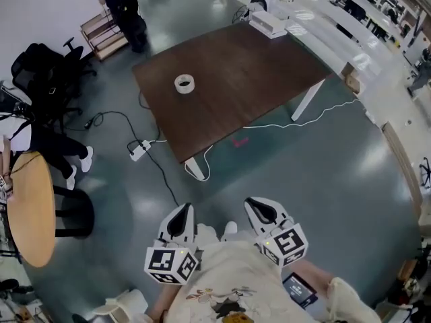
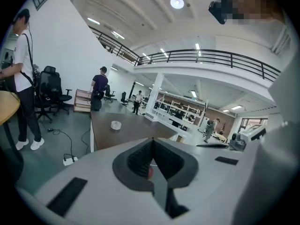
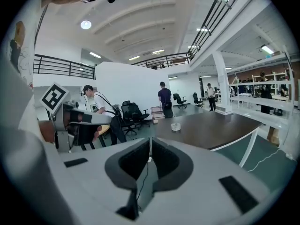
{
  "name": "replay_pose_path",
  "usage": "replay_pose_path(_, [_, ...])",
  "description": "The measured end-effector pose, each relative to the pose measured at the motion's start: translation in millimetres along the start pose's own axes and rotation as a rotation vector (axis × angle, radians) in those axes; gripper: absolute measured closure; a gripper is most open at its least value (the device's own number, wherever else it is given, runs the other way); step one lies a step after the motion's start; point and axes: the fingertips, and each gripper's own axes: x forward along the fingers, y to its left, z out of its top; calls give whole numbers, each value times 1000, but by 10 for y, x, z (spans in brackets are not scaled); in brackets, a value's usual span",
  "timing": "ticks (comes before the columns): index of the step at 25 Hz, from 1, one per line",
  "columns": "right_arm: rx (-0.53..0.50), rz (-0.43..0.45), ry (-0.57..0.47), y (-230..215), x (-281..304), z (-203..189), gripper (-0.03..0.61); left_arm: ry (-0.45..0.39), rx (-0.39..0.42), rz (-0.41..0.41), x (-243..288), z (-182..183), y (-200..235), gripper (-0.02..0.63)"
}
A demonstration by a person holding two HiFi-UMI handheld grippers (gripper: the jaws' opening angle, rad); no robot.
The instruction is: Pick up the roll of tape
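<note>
A white roll of tape (image 1: 184,83) lies flat on the dark brown table (image 1: 249,79), near its left end. The same roll of tape (image 2: 116,124) shows small and far off in the left gripper view, and the tape (image 3: 176,126) shows likewise in the right gripper view. My left gripper (image 1: 180,215) and right gripper (image 1: 260,208) are held close to my body, well short of the table. Both point toward the table and both are shut with nothing between the jaws.
A white box (image 1: 268,24) sits at the table's far corner. Cables and a power strip (image 1: 139,151) lie on the floor by the near table leg (image 1: 195,169). Black office chairs (image 1: 42,69) and a round wooden table (image 1: 30,207) stand at the left. A person (image 1: 122,9) stands beyond the table.
</note>
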Motion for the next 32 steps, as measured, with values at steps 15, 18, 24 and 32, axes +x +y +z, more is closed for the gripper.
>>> replay_pose_path(15, [37, 78, 86, -211, 594, 48, 571, 38, -80, 115, 372, 126, 468, 607])
replay_pose_path(18, [38, 80, 99, -213, 937, 149, 571, 53, -84, 107, 563, 249, 757, 607])
replay_pose_path(24, [49, 54, 123, -250, 1672, 364, 571, 64, -100, 93, 932, 548, 1420, 607])
replay_pose_path(32, [77, -34, 152, -307, 2555, 700, 571, 108, -148, 7, 1398, 887, 2171, 607])
